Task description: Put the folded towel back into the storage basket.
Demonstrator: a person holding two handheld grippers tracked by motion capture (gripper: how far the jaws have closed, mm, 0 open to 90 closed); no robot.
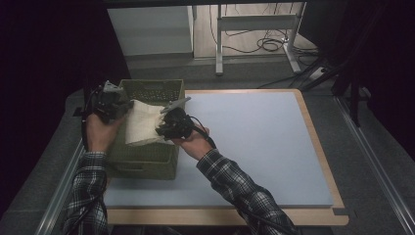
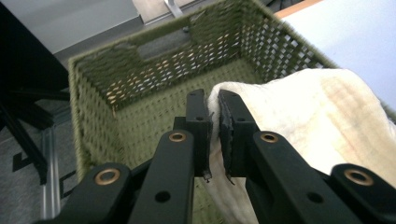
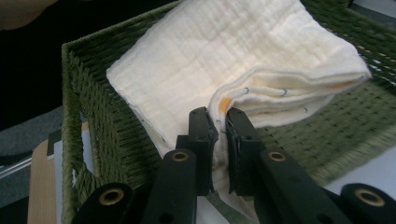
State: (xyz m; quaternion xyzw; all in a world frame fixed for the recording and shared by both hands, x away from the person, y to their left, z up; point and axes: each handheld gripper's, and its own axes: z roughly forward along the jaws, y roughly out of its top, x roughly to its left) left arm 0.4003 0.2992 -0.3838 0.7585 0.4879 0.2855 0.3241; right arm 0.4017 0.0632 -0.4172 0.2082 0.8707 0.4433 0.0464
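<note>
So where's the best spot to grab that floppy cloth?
By its edges, one on each side, coming from above. The cloth is limp, so two spread grips keep it flat over the basket. The left tongs and right tongs pinch it that way.

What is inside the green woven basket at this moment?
The green woven basket holds a folded cream cloth, gripped at two edges by the left gripper and the right gripper. Bare woven floor shows beside the cloth; what lies under the cloth is covered.

Both forearms reach forward, the left tool [image 1: 119, 108] and right tool [image 1: 164, 128] each clamped tight, facing inward.
</note>
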